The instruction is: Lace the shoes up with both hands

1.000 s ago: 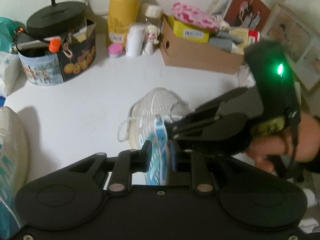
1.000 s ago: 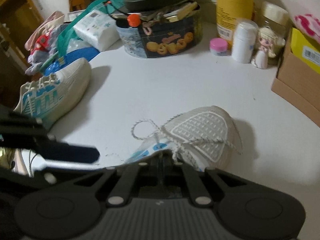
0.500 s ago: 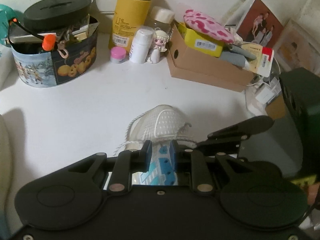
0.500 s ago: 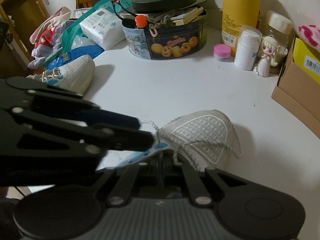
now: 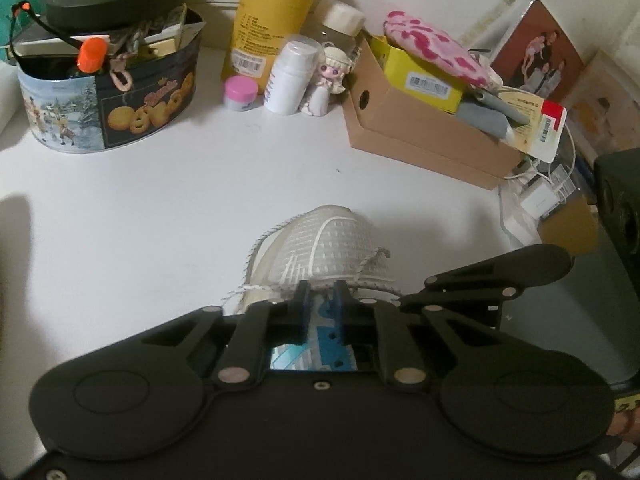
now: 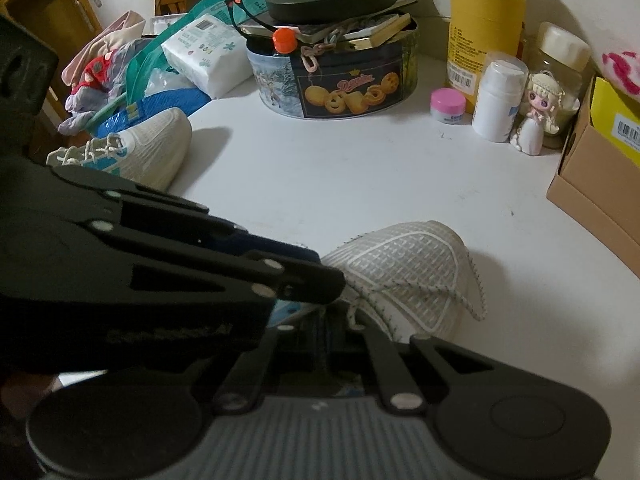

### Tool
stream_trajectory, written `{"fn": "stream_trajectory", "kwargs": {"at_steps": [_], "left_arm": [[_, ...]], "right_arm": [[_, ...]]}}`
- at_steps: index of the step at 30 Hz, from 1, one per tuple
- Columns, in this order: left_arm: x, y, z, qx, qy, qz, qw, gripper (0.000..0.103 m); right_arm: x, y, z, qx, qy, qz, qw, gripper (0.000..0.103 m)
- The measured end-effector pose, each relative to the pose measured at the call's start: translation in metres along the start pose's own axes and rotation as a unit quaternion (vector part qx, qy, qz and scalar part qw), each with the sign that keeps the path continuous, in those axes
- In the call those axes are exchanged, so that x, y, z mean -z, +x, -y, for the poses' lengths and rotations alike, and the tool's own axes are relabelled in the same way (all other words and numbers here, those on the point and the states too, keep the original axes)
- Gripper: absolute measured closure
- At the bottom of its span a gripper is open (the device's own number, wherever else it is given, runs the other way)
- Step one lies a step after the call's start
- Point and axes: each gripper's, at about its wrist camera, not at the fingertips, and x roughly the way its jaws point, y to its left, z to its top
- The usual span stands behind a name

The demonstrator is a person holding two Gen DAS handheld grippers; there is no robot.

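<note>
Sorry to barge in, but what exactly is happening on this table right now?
A person holding a gripper in each hand is lacing a white mesh shoe on the white table. Both grippers sit low over its tongue: the left gripper has its fingers slightly apart above the blue tongue, and the right gripper seems closed near a lace strand. The speckled lace trails loose over the toe, untied. A second shoe waits to the left.

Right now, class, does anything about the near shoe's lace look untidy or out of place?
Yes. The lace hangs loose in a loop over the side of the shoe near the toe, and a frayed end trails onto the table, untied.
</note>
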Motion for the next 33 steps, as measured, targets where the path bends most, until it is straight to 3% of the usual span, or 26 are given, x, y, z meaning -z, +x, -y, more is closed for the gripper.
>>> {"fn": "stream_trajectory", "kwargs": {"at_steps": [2,8,10,11,12,17,22,24,33], "left_arm": [[0.0,-0.003,0.001,0.001,-0.002,0.007,1.0,0.103],[-0.002,-0.027,0.0,-0.015,0.003,0.042,0.999,0.103],[-0.005,-0.038,-0.004,-0.023,0.0,0.057,0.9981,0.103],[-0.008,-0.048,-0.007,-0.031,-0.002,0.07,0.9971,0.103],[-0.01,-0.056,-0.01,-0.038,-0.003,0.082,0.9959,0.103],[-0.02,-0.104,-0.036,-0.092,-0.017,0.137,0.9861,0.103],[-0.023,-0.146,-0.063,-0.158,-0.023,0.17,0.9724,0.103],[-0.023,-0.163,-0.073,-0.188,-0.026,0.183,0.9646,0.103],[-0.026,-0.232,-0.101,-0.266,-0.056,0.24,0.9317,0.103]], "right_arm": [[0.0,-0.001,-0.001,0.002,0.0,0.0,1.0,0.097],[0.002,-0.025,-0.009,0.018,-0.005,0.01,1.0,0.083],[0.005,-0.04,-0.01,0.018,0.0,0.024,1.0,0.072],[0.009,-0.054,-0.009,0.016,0.01,0.04,0.999,0.057],[0.014,-0.067,-0.008,0.017,0.024,0.054,0.998,0.049],[0.046,-0.11,0.012,0.01,0.115,0.09,0.989,0.049],[0.084,-0.113,0.038,0.055,0.146,0.079,0.985,0.053],[0.093,-0.109,0.045,0.065,0.148,0.075,0.984,0.072],[0.096,-0.054,0.031,0.068,0.003,0.024,0.997,0.074]]}}
